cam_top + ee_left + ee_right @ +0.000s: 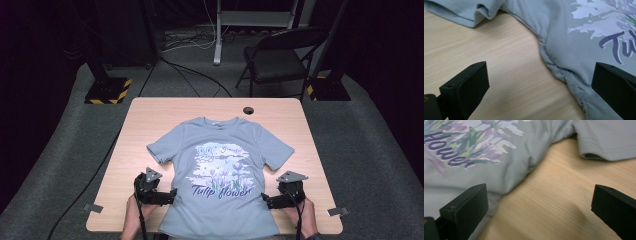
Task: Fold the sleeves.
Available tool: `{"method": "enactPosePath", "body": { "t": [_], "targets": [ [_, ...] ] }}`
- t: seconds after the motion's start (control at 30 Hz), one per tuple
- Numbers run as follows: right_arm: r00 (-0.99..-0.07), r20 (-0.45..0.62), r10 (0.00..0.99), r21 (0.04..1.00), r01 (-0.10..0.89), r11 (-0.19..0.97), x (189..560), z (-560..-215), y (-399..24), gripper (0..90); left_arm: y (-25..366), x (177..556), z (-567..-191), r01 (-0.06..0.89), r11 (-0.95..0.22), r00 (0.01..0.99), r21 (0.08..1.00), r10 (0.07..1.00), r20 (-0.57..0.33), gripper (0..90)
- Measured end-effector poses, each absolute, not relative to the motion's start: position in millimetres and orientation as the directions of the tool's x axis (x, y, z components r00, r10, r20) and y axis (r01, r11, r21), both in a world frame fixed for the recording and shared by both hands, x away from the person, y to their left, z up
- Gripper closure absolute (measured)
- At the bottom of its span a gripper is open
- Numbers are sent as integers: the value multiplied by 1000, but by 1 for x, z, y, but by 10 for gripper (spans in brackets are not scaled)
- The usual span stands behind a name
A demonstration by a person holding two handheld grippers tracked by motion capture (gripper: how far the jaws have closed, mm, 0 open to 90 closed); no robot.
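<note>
T-shirt (220, 165): it is lying flat, print up, on the wooden table (150, 120), its hem hanging over the near edge.
Left gripper (170, 195): you are holding it released, jaws wide, straddling the shirt's left side seam (564, 72).
Right gripper (267, 200): you are keeping it released too, one jaw over the right side edge, one over bare wood.

The light blue cotton T-shirt (220, 165) carries purple script reading "Tulip flower" across its lower chest print; smaller lettering above it is too small to read.
</note>
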State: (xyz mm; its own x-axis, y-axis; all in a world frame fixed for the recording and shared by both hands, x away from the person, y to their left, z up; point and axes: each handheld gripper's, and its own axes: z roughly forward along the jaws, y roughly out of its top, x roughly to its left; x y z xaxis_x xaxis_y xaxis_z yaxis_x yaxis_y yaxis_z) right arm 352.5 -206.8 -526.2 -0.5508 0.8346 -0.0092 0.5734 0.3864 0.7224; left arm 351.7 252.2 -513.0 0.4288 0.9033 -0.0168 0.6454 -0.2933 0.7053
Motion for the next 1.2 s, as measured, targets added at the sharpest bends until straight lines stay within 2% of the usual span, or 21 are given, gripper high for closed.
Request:
{"method": "enactPosePath", "body": {
  "t": [0.37, 0.67, 0.8, 1.2],
  "targets": [
    [-510, -22, 860, 729, 580, 362, 356, -537, -236, 0, 277, 382, -504, 694, -208, 391, 689, 913, -118, 37],
    [-516, -44, 856, 739, 559, 375, 358, -537, -237, 0, 286, 408, -497, 707, -212, 376, 675, 921, -104, 37],
    [-530, -14, 848, 732, 572, 370, 362, -538, -238, 0, 287, 417, -495, 710, -214, 373, 671, 923, -100, 36],
    [-525, -18, 851, 734, 572, 368, 363, -538, -237, 0, 290, 448, -493, 720, -208, 353, 662, 931, -91, 32]
  ]
}}
